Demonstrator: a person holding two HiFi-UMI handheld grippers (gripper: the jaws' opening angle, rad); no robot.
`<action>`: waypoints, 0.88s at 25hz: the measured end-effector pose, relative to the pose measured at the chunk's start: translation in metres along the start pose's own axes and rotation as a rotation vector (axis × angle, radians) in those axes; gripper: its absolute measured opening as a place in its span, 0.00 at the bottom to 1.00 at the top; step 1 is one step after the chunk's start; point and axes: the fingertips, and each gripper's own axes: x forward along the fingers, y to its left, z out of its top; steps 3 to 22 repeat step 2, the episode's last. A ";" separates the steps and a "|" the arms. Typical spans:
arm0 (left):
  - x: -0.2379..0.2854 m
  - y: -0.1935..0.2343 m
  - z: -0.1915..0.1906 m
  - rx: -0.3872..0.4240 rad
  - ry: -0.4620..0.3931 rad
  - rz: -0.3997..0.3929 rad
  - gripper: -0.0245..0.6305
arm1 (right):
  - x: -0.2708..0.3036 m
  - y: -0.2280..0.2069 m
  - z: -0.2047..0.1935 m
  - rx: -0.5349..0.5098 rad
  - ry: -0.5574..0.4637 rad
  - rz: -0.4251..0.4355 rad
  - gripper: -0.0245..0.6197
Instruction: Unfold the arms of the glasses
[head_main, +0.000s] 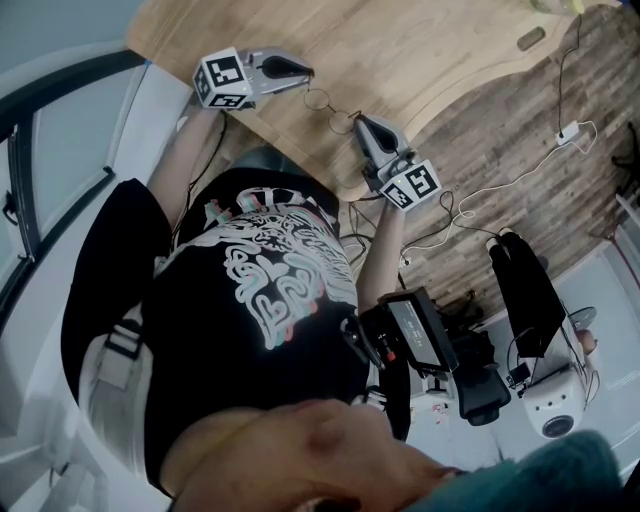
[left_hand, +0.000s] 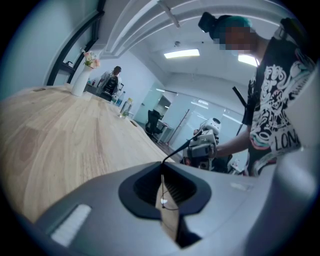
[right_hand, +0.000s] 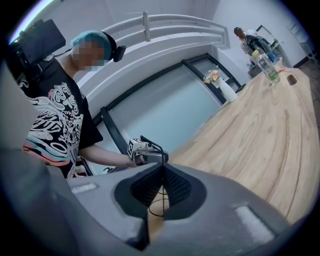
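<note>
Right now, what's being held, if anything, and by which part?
The glasses: left gripper and right gripper each shut on one outer end of the wire frame, beside a lens rim.

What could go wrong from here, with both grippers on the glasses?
1. The left gripper and the right gripper are both shut on the thin wire glasses. Pulling them apart too far or at an angle could bend the frame or strain a hinge.
2. Each jaw pair pinches only a thin wire, so the glasses might slip free and fall near the edge of the table.
</note>
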 end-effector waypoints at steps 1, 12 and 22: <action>0.000 -0.001 0.001 0.000 -0.001 0.001 0.04 | -0.001 0.000 0.001 -0.001 0.001 -0.001 0.04; 0.000 -0.002 0.002 0.001 -0.002 0.001 0.04 | -0.002 0.001 0.002 -0.002 0.002 -0.003 0.04; 0.000 -0.002 0.002 0.001 -0.002 0.001 0.04 | -0.002 0.001 0.002 -0.002 0.002 -0.003 0.04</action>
